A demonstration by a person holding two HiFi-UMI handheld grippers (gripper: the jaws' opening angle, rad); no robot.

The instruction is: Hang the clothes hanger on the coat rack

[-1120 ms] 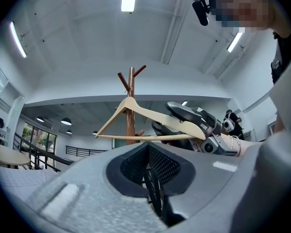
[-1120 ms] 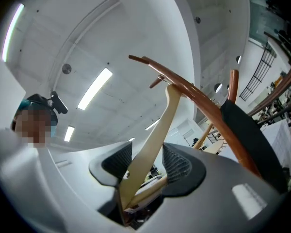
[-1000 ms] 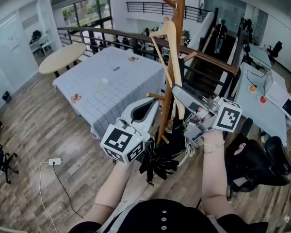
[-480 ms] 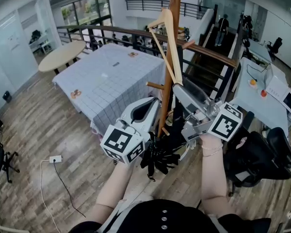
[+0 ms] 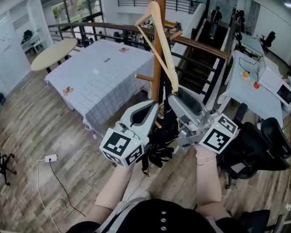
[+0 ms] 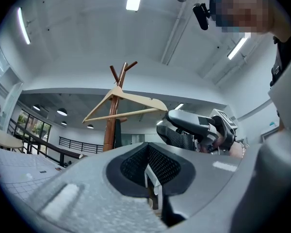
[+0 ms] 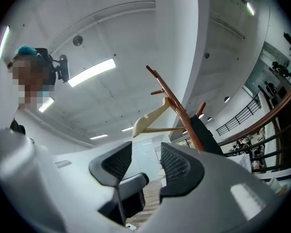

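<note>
clothes hanger (image 5: 170, 67): seems hooked high on coat rack (image 5: 158, 89), tilted, lower end near right tool (image 7: 145, 155) | right tool: wide, empty | left tool (image 6: 149, 171): closed, empty | risk: a careless withdrawal could knock the hanger off

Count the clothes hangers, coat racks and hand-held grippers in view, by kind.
Clothes hanger: 1
Coat rack: 1
Hand-held grippers: 2, left hand-held gripper and right hand-held gripper
Total: 4
</note>
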